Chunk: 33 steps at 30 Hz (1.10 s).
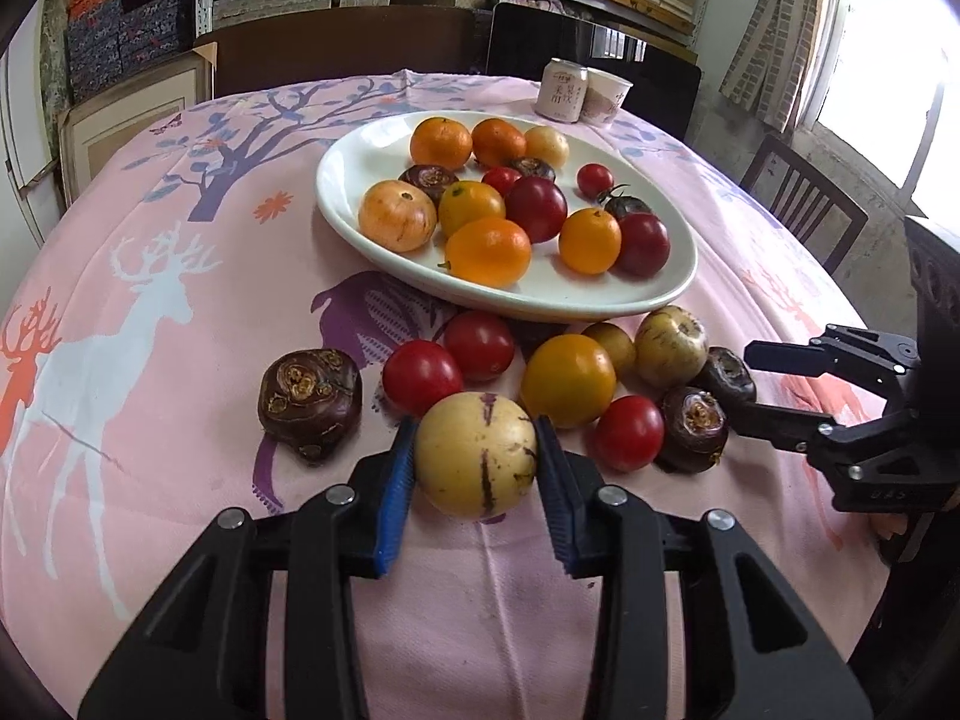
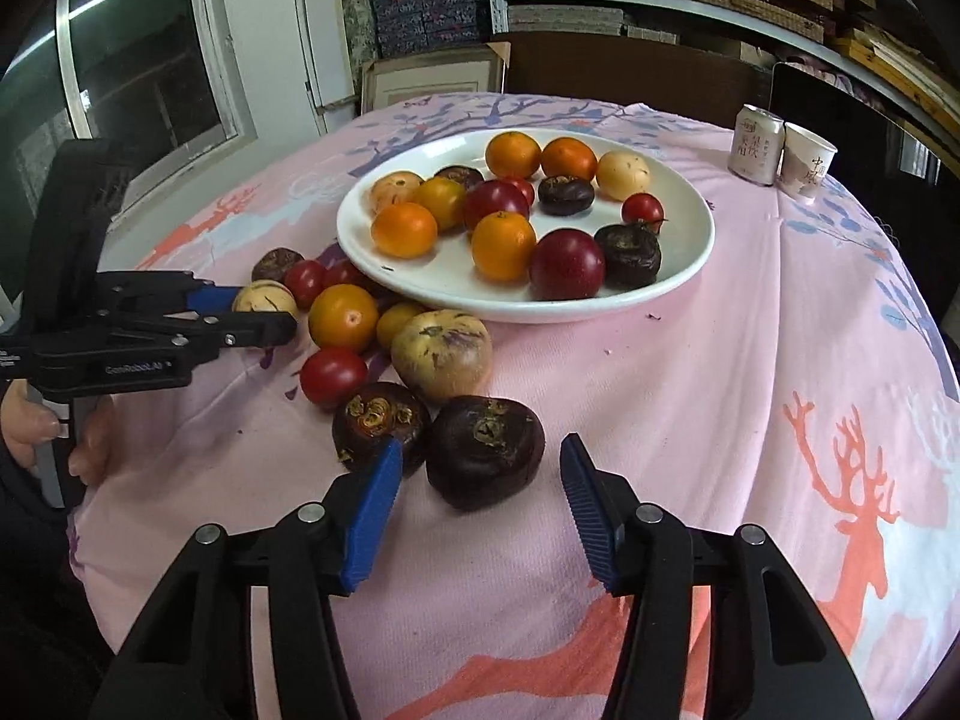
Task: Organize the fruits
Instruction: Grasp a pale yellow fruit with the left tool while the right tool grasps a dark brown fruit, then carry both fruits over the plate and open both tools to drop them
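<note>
The left fingers (image 1: pixel 475 461) squeezed a pale striped fruit (image 1: pixel 476 455) on the bench, near the white plate (image 1: pixel 678 276). It looked smooth and soft, so a gentle hold on its round sides seemed best. The right fingers (image 2: pixel 480 480) were open around a dark fruit (image 2: pixel 485 450), not touching it.

left tool (image 1: pixel 475 456) tilts down with both blue pads (image 1: pixel 396 498) pressed on a pale yellow, purple-streaked round fruit (image 1: pixel 477 462), right tool (image 2: pixel 480 498) angled down too, jaws apart around a dark purple-brown bulb (image 2: pixel 486 450) without touching it, bare fingers (image 2: pixel 36 426) wrapped round the left tool's handle.
</note>
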### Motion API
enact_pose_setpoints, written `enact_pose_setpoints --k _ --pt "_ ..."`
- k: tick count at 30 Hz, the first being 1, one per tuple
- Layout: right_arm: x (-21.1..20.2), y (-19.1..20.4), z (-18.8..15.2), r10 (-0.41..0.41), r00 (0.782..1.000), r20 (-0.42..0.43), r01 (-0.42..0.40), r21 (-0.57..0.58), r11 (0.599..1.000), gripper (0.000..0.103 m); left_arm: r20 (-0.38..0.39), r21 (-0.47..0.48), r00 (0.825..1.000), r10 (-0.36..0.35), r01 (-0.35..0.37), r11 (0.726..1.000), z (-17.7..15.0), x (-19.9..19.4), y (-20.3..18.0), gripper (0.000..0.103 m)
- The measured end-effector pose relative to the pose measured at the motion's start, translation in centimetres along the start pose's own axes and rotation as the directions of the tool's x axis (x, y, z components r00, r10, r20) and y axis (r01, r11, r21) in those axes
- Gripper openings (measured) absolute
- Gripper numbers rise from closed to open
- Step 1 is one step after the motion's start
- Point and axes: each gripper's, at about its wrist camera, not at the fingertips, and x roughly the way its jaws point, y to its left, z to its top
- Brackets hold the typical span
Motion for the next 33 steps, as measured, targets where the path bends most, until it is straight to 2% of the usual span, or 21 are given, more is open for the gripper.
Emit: enact_pose_setpoints --k 7,8,10,22,33 --pt "1.8 0.1 1.0 -0.033 0.998 -0.054 0.032 -0.013 0.999 0.055 -0.004 0.009 1.0 -0.021 0.021 1.0 0.0 0.1 -0.2 0.037" --pt "1.9 0.2 1.0 -0.037 0.998 -0.055 0.036 -0.017 0.999 0.053 -0.003 0.009 1.0 -0.022 0.022 1.0 0.0 0.1 -0.3 0.037" --pt "1.9 0.2 1.1 -0.027 0.998 -0.05 0.026 -0.02 0.999 0.044 -0.001 0.004 1.0 -0.024 0.024 1.0 0.0 0.1 -0.2 0.037" --pt "0.1 0.1 -0.6 0.039 0.999 -0.005 -0.039 0.043 0.998 0.044 0.037 0.015 0.999 -0.018 0.018 1.0 -0.1 -0.7 -0.3 0.037" --pt "-1.9 0.2 -2.9 0.018 0.999 0.047 -0.021 0.066 0.998 0.044 0.1 0.004 0.994 0.041 -0.041 0.999 -0.4 -2.0 -0.4 0.037"
